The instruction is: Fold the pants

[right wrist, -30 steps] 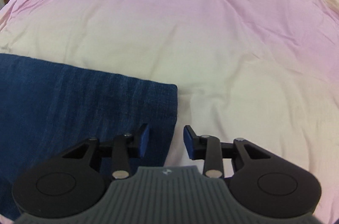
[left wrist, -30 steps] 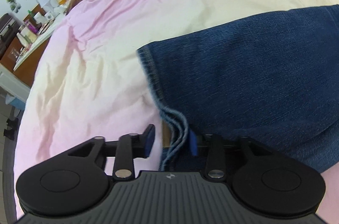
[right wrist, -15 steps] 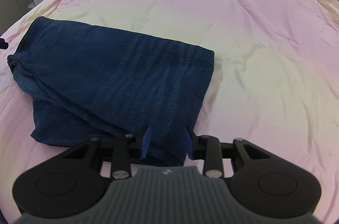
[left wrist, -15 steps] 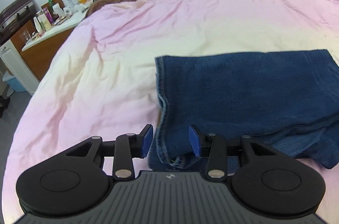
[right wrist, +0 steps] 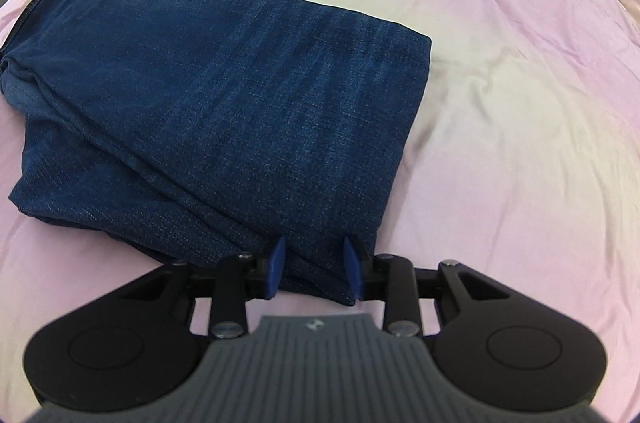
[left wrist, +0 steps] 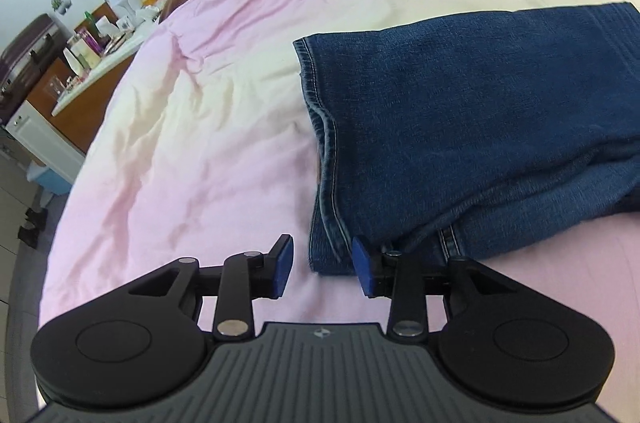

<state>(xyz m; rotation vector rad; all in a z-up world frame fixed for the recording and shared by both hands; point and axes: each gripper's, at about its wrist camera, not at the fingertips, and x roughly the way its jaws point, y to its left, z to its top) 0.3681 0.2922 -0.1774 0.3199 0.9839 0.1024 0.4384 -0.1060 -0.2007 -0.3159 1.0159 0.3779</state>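
L gripper (left wrist: 322, 271): jaws apart, nothing clamped. The near corner of the jeans (left wrist: 480, 127) sits just ahead of the gap, with the right-side pad close against the hem edge, but the pads aren't pinching denim afaict. R gripper (right wrist: 312, 273): jaws partway apart w/ the near edge of the jeans between them. Can't tell if they're actually squeezing or just straddling the cloth, tbh.

Jeans lie folded in a thick stack on the pink bed cover (right wrist: 520, 103), hems stacked on one side, lower layers poking out a bit along the near edge.

Imo the fold is basically laid down and this is the tidy-up stage. Next move prob needs nudging those sticking-out layers flush w/o dragging the top layer off.
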